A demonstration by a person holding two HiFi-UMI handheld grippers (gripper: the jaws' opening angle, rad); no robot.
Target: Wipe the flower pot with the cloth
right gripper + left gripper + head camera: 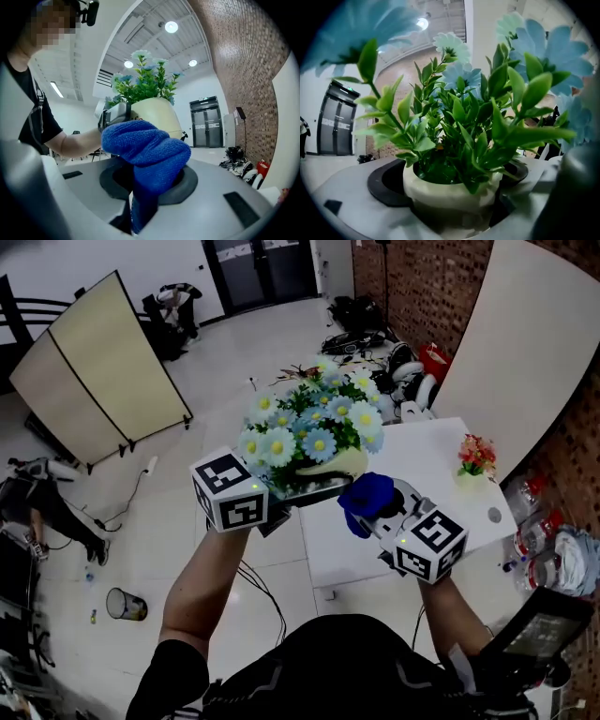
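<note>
The left tongs (281, 504) were clenched on the cream flower pot (343, 463), holding it in the air over the near left edge of the white tabletop (427, 451). In the left gripper view the pot (450, 191) sat between the jaws, its green leaves and pale blue daisies (461, 77) filling the frame. The right tongs (379, 514) were grasping a bunched blue cloth (365, 499), which was just beside the pot's right side. Whether it touched the pot could not be told. In the right gripper view the cloth (147, 150) bulged out of the jaws, with the pot (157, 114) behind it. A small pot of red flowers (476, 457) stood at the tabletop's far right.
</note>
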